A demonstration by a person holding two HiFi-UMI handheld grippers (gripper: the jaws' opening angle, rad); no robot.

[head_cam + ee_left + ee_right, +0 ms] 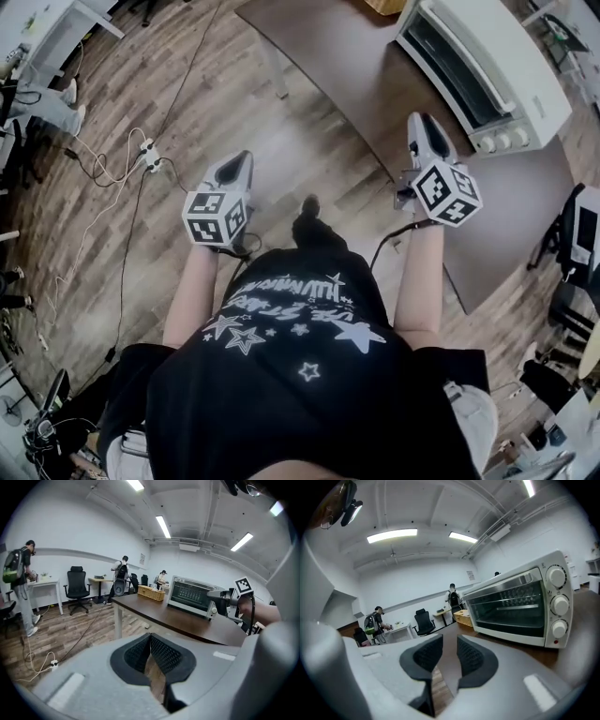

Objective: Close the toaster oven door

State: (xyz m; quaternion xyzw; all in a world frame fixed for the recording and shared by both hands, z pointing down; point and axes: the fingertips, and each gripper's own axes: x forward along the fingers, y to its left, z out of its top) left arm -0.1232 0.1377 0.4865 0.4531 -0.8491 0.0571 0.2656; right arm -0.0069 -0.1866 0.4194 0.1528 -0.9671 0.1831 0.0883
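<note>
One toaster oven (pixel 483 70) at the table's (pixel 356 84) far right corner — its door (pixel 511 604) looks already up.
Right gripper (pixel 449 648) is near the front, jaws apart and empty; left gripper (pixel 150 644) is well apart, jaws together on nothing — probably only a confirming push remains.

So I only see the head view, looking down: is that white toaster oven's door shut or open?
Observer: The right gripper view faces the toaster oven: its glass door stands upright, handle on top, so it looks shut.
Operator: Is either hand-held gripper holding anything?
Observer: Not the right hand-held gripper: its jaws stand apart with nothing between them.
Operator: And the left?
Observer: The left hand-held gripper has its jaws together at the tips, also empty.
</note>
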